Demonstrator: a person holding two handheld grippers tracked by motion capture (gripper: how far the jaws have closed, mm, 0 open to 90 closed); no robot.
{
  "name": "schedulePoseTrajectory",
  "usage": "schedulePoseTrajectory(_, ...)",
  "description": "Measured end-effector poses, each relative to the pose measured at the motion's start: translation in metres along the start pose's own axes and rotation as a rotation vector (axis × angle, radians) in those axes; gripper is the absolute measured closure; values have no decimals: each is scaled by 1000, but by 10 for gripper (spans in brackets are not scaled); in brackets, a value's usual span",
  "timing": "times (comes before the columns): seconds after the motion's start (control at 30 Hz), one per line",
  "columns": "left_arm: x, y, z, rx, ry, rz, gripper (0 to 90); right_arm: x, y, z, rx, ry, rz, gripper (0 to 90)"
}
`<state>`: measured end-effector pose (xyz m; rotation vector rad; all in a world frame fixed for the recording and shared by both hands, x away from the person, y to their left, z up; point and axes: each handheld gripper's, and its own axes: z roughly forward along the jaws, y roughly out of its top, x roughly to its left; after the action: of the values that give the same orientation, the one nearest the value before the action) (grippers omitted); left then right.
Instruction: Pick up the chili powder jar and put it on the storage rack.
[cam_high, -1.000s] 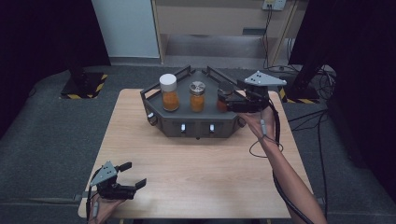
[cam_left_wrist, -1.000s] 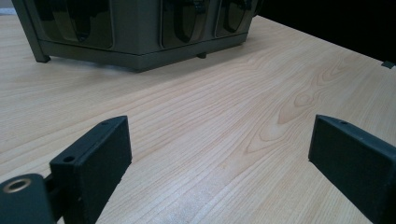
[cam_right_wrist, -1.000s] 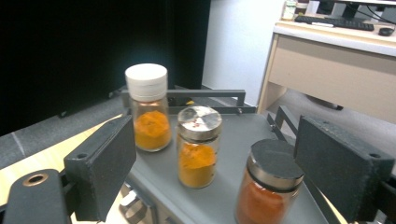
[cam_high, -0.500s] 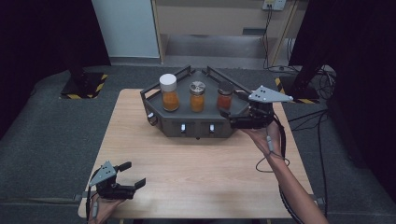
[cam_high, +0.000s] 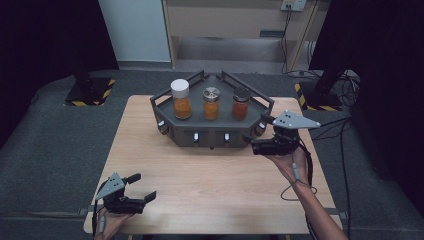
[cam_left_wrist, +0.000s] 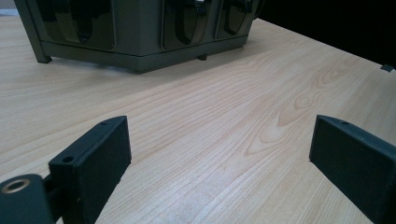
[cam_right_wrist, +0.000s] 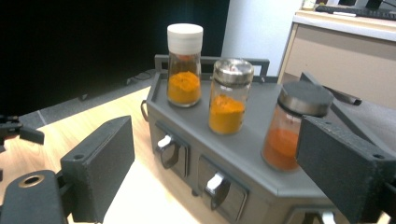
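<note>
Wooden table (cam_high: 210, 185), rack (cam_high: 215, 132) of three spice-filled jars (cam_high: 211, 103); left gripper (cam_high: 139, 189) and right gripper (cam_high: 252, 142) both released.

A light wooden table (cam_high: 210, 170) stands on grey carpet (cam_high: 50, 150), a beige cabinet (cam_high: 225, 17) behind, dark surroundings.
</note>
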<state>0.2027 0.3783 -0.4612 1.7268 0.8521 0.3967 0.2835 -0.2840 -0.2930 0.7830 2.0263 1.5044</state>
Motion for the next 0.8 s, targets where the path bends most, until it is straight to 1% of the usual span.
schedulePoseTrajectory(0.17, 0, 0, 1, 3, -1, 3, 48, 3, -15, -15, -8, -8, 17, 117)
schedulePoseTrajectory(0.37, 0, 0, 0, 0, 2, -4, 47, 4, -36, -31, -3, -30, 59, 116)
schedulePoseTrajectory(0.5, 0, -1, 0, -2, 2, -5, 47, 5, -46, -39, 0, -44, 75, 116)
schedulePoseTrajectory(0.6, 1, -2, 0, -6, 1, -11, 47, 6, -53, -45, 3, -60, 72, 116)
schedulePoseTrajectory(0.67, 2, -2, 0, -7, 1, -11, 47, 5, -57, -49, 5, -64, 88, 114)
schedulePoseTrajectory(0.8, 1, -2, 0, -6, 2, -11, 47, 6, -66, -56, 5, -79, 96, 114)
